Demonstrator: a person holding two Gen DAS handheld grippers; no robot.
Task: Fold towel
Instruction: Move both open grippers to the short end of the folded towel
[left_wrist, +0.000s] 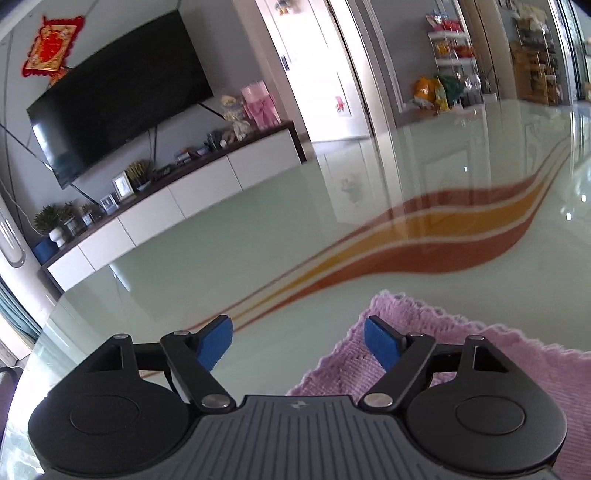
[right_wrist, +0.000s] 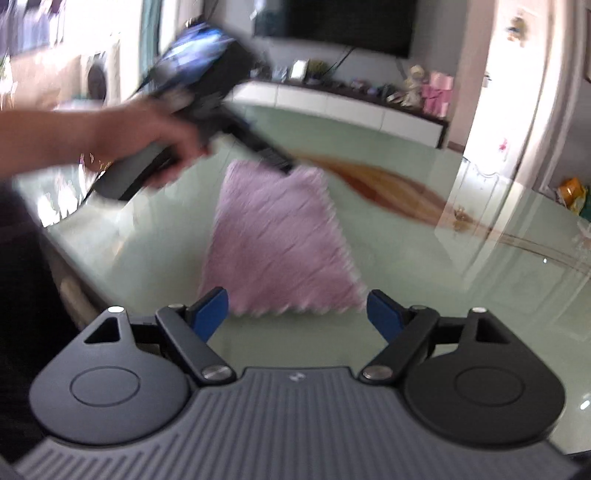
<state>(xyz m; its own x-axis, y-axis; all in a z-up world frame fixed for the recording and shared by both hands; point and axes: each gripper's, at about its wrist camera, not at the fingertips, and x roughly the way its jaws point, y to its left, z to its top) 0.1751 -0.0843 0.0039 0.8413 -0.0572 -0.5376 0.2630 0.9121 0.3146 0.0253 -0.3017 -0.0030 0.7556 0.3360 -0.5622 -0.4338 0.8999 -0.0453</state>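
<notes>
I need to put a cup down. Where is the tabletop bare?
Bare glass lies between the pink towel and the orange stripe, and beyond the stripe. The near-left edge is crowded: the left gripper hovers at the towel's corner.

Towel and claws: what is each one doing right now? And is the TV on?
Towel: lying flat on the table, not held.
Left claw: open, empty, at the towel's far corner.
Right claw: open, empty, above the towel's near edge.
TV: screen dark.
</notes>
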